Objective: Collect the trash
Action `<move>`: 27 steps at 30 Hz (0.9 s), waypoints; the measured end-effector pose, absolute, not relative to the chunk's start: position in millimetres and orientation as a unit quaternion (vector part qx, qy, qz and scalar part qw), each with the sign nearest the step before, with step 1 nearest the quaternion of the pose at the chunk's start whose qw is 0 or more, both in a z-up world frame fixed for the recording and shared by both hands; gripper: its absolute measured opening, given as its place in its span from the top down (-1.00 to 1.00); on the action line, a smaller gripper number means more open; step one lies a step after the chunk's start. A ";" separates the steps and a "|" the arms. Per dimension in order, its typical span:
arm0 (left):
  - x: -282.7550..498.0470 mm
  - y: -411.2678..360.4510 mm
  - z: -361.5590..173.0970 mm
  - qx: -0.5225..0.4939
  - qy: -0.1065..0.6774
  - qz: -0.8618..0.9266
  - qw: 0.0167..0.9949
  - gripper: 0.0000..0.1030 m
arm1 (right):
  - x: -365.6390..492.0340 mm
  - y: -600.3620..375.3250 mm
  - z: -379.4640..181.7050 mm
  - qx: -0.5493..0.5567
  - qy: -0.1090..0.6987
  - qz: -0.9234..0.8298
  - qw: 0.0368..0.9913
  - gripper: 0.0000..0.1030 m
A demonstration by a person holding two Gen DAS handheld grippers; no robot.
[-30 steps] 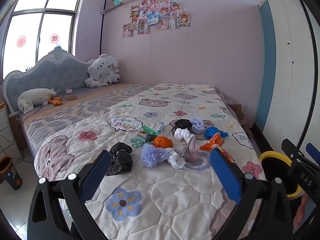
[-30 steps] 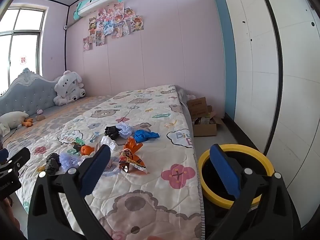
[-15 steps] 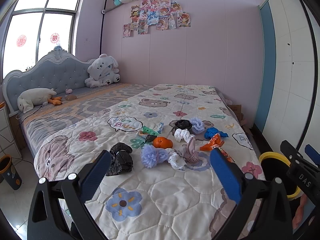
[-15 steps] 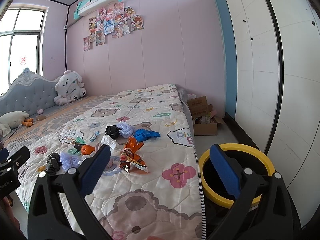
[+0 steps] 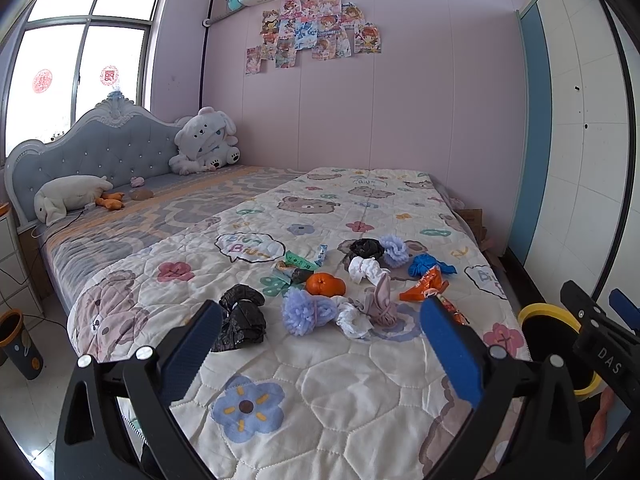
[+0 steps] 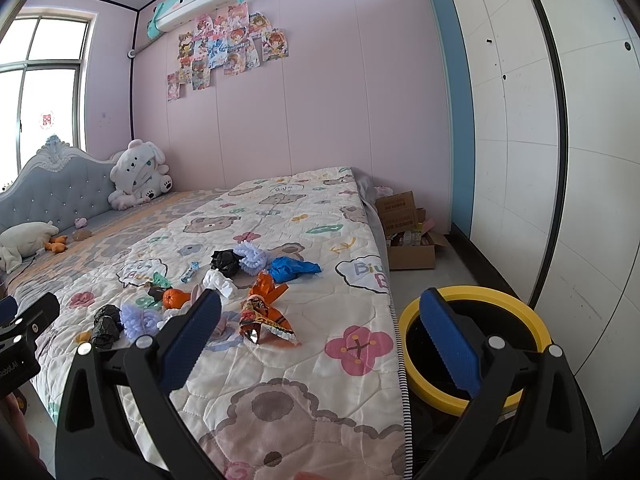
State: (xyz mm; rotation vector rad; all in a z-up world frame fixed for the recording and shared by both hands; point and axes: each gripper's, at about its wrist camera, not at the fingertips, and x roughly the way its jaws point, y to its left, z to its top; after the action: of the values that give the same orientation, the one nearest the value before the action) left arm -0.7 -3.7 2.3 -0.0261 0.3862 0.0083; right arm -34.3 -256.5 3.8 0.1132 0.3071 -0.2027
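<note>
Currently: left claw (image 5: 320,340) wide, empty | right claw (image 6: 320,332) wide, empty | trash (image 5: 344,284) scattered on bed (image 5: 360,400) | bin (image 6: 476,344) beside bed

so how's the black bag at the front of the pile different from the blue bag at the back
The black bag is dark and stands in a taller crumpled lump; the blue bag is bright and lies flatter, spread out. The black one sits nearest the left gripper, at the pile's left end; the blue one lies farther back, on the side toward the yellow bin. Both look like scrunched thin plastic resting loose on the quilt.
</note>
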 end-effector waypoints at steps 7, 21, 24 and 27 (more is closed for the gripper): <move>-0.9 -3.6 2.4 -0.013 0.192 0.004 0.981 -0.86 | -33.8 -255.5 3.1 0.056 0.154 -0.100 0.981 -0.85; -1.1 -3.3 2.3 -0.014 0.192 0.003 0.981 -0.87 | -33.9 -255.9 3.2 0.056 0.154 -0.100 0.981 -0.85; -0.3 -1.9 2.9 -0.014 0.193 0.003 0.981 -0.86 | -33.9 -256.2 3.2 0.057 0.154 -0.100 0.981 -0.85; -0.3 -2.2 3.0 -0.014 0.192 0.003 0.981 -0.86 | -33.7 -255.9 3.4 0.057 0.155 -0.100 0.981 -0.85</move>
State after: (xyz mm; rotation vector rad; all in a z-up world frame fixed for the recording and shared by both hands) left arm -0.3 -2.2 3.0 -0.0277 0.3872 0.0058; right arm -33.7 -255.9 3.4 0.1143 0.3114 -0.2018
